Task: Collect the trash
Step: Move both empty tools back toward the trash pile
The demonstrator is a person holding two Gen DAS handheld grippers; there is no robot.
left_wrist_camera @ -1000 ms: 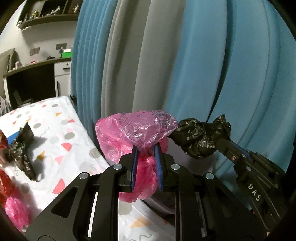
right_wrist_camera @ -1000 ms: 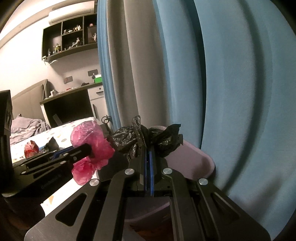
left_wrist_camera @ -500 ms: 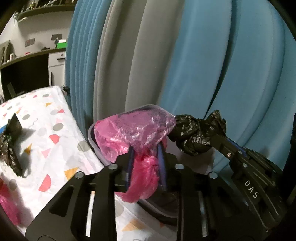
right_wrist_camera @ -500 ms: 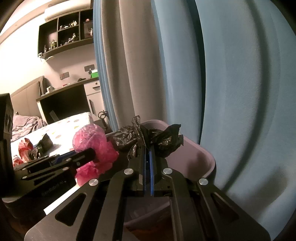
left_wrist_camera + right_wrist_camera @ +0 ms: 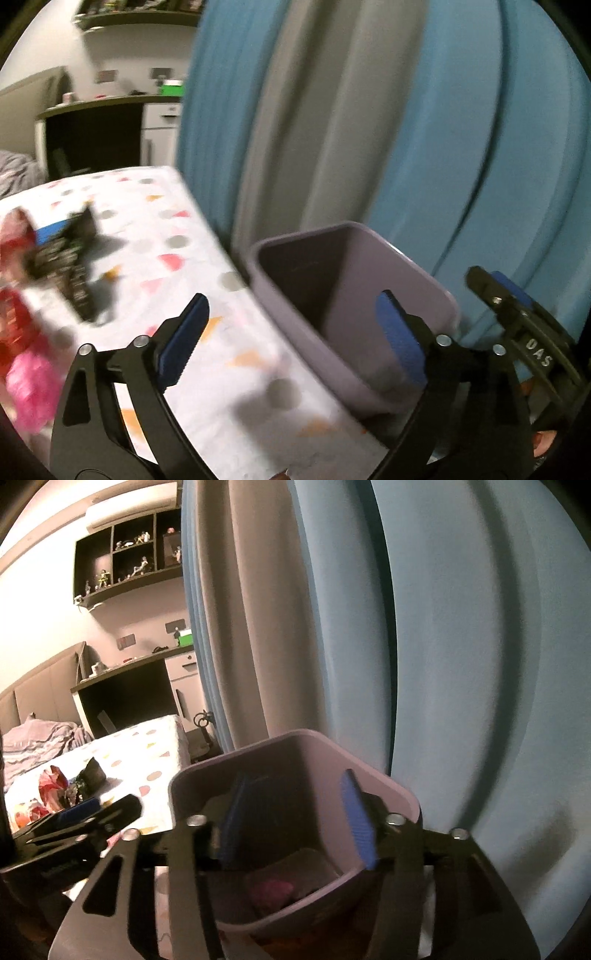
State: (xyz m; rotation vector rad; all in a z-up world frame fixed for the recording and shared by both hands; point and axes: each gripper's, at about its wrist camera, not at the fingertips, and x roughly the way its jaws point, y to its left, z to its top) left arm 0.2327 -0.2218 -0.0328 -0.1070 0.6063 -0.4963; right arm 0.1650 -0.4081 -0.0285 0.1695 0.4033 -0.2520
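Lilac plastic bin (image 5: pixel 384 786) is seen beside the patterned bed (image 5: pixel 155 266). Both tools, left (image 5: pixel 291 343) and right (image 5: pixel 295 816), have just been opening; nothing is held between either's jaws. Pink trash (image 5: pixel 271 891) lies inside the bin.

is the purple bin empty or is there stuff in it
Not empty. In the right wrist view the purple bin has a pink bag at the bottom, with something darker beside it, too dim to identify.
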